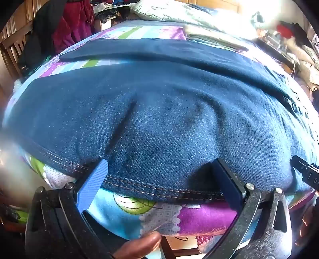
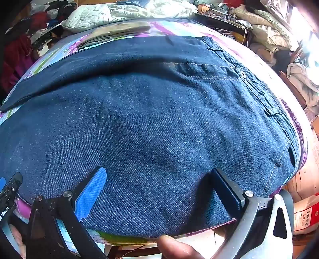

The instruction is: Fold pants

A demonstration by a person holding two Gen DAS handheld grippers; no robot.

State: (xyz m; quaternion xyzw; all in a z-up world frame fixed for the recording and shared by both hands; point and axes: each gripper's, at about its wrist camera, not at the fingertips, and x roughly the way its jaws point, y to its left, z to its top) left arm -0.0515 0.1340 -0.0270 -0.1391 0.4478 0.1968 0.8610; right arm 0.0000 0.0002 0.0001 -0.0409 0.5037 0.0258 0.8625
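Jeans (image 1: pixel 159 119) spread flat on our patterned bedsheet (image 1: pixel 127 211).
Our left gripper (image 1: pixel 161 169) and right gripper (image 2: pixel 159 175) rest with jaws apart on the denim's near edge.

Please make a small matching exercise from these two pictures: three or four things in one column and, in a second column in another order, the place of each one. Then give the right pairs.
Things:
1. dark blue denim pants
2. flat olive-grey folded cloth
3. pale quilted pillow
4. dark red hanging garment

Places:
A. at the far head of the bed
B. spread over the near bed, between both open grippers' fingers
C. off the bed, far left, beside the wooden frame
D. lying on the patterned sheet just beyond the pants

Pairs: 1-B, 2-D, 3-A, 4-C
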